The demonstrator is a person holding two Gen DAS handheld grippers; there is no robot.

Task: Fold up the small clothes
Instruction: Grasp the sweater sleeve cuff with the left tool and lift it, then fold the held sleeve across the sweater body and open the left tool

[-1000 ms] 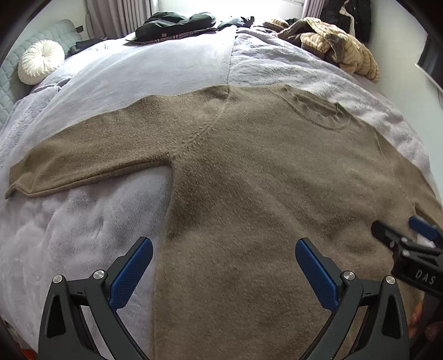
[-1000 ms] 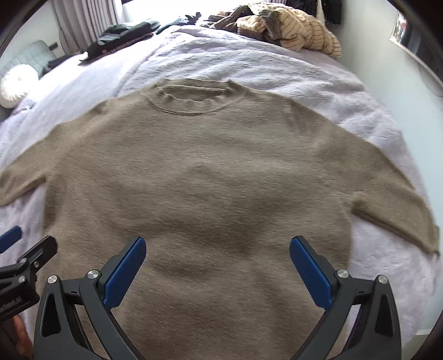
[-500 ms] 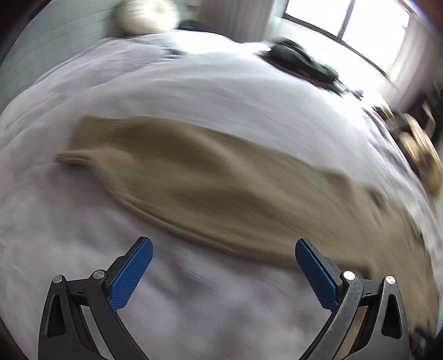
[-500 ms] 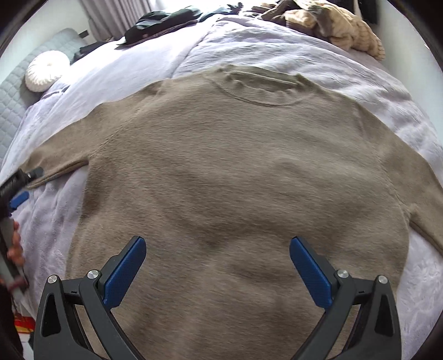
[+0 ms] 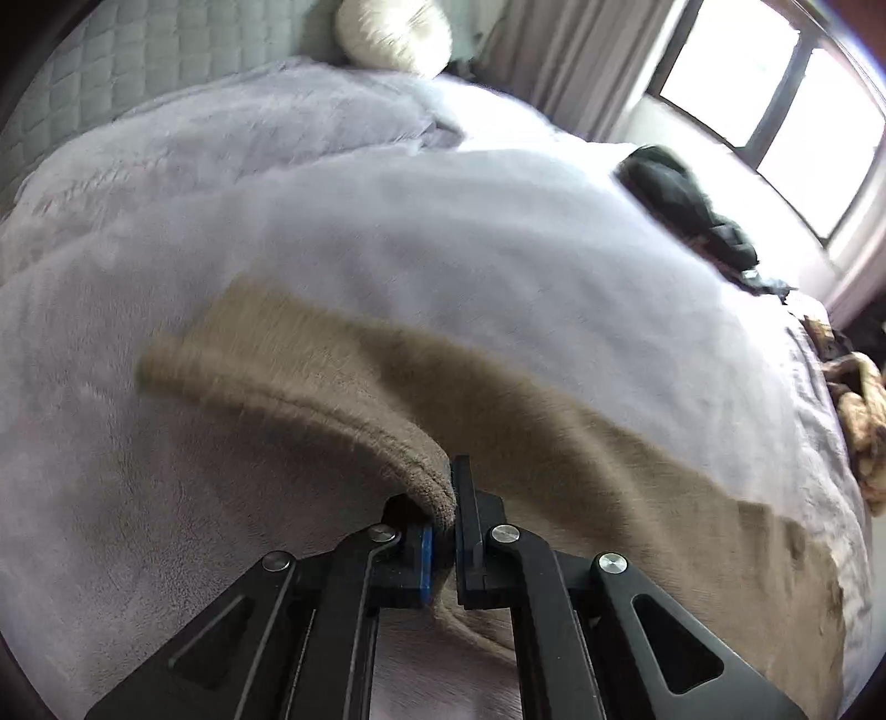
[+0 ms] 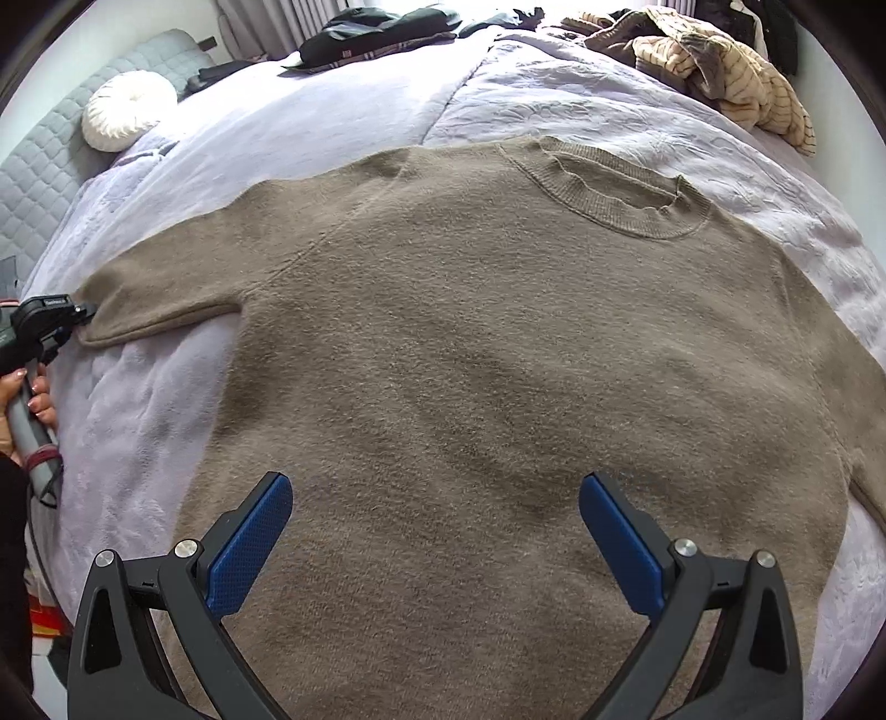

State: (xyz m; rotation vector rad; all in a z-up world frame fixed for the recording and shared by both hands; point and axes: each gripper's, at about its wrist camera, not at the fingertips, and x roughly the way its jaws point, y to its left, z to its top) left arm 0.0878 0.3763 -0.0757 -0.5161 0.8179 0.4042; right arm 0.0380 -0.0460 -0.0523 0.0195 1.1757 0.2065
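Observation:
A tan knit sweater (image 6: 498, 360) lies flat, front up, on a pale lilac bedspread (image 6: 332, 122), collar toward the far side. Its left sleeve (image 5: 343, 382) stretches out to the left. My left gripper (image 5: 443, 526) is shut on the lower edge of that sleeve near the cuff; it also shows in the right wrist view (image 6: 83, 313) at the sleeve end. My right gripper (image 6: 432, 531) is open and empty, hovering over the sweater's lower body. The right sleeve runs off the right edge of the right wrist view.
A round white cushion (image 6: 127, 111) sits by the quilted grey headboard (image 6: 39, 183). Dark clothes (image 6: 376, 30) and a striped beige garment pile (image 6: 736, 77) lie at the far side of the bed. A window (image 5: 775, 111) is beyond.
My left gripper moved left from the sweater's hem to the left sleeve end and closed on the sleeve edge. My right gripper shifted slightly and stayed open.

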